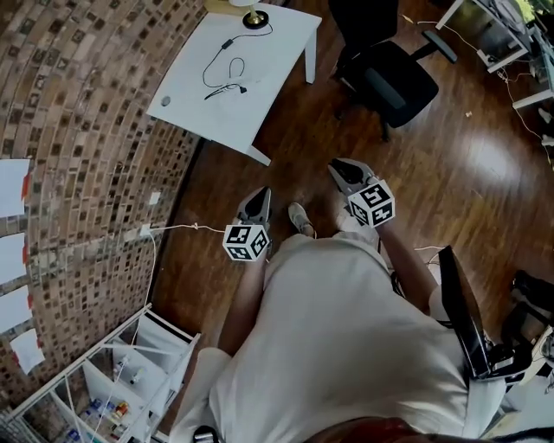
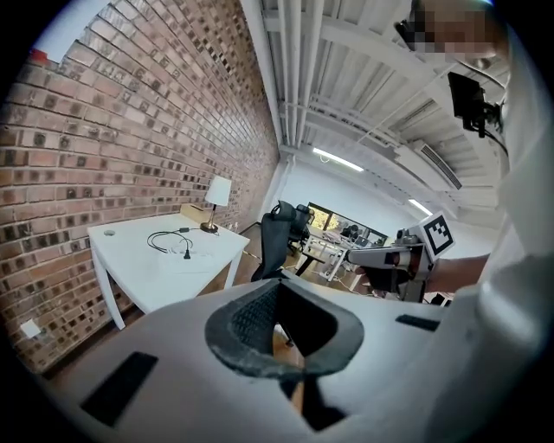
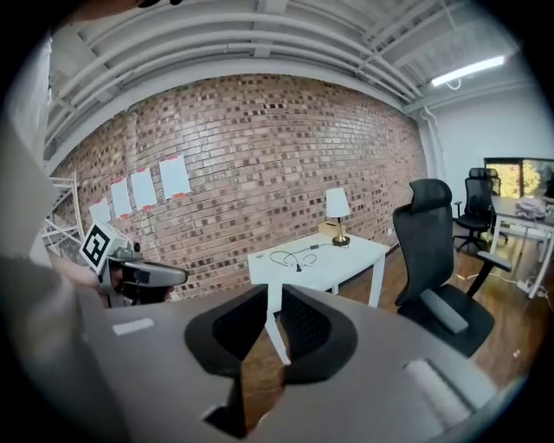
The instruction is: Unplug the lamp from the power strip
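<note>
The lamp [image 3: 336,208] stands at the far end of a white table [image 1: 277,52]; the head view shows only its base [image 1: 254,17]. Its black cord [image 1: 227,73] lies looped on the tabletop, with the plug end loose on the surface. I see no power strip in any view. My left gripper [image 1: 262,192] and right gripper [image 1: 338,164] hang side by side over the wooden floor, well short of the table. Both point towards it and slightly down. The left gripper [image 2: 277,290] has its jaws together and empty. The right gripper [image 3: 273,290] shows only a thin slit, with nothing in it.
A black office chair [image 1: 394,78] stands right of the table. The brick wall [image 1: 78,130] runs along the left, with a socket and white cable [image 1: 145,231] low on it. A white wire shelf [image 1: 112,381] is at the lower left. More desks and chairs [image 2: 338,238] stand further back.
</note>
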The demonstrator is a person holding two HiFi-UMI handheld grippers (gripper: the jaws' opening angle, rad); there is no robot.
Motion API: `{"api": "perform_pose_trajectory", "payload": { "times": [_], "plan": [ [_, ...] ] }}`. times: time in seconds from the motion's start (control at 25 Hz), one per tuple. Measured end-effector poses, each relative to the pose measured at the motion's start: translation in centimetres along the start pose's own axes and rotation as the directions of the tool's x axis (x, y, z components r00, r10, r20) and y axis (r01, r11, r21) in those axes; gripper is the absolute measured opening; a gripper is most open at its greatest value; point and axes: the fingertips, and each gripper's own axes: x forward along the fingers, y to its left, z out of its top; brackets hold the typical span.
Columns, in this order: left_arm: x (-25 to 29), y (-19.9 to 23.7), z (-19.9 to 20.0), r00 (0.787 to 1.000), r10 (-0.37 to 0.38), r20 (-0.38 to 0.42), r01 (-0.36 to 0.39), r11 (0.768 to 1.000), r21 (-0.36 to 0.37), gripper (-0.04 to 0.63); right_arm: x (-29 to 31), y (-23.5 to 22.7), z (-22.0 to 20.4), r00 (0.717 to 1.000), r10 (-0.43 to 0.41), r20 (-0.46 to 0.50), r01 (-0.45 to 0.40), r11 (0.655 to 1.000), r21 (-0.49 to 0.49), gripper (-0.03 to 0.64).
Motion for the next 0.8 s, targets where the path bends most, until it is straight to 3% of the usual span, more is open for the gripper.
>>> {"api": "perform_pose_trajectory", "payload": {
  "times": [0.48, 0.8],
  "plan": [
    [1.3, 6.8, 3.1, 1.0, -0.018, 0.017, 0.018, 1.0, 0.019, 0.003, 5.5, 0.7, 2.8, 0.999, -0.032, 0.03, 0.032, 0.999, 0.005, 0.041],
    [2.1, 8.9, 3.1, 1.0, -0.012, 0.009, 0.012, 1.0, -0.011, 0.003, 7.8, 0.7, 4.2, 0.999, -0.035, 0.028, 0.035, 0.999, -0.009, 0.041]
  ]
}}
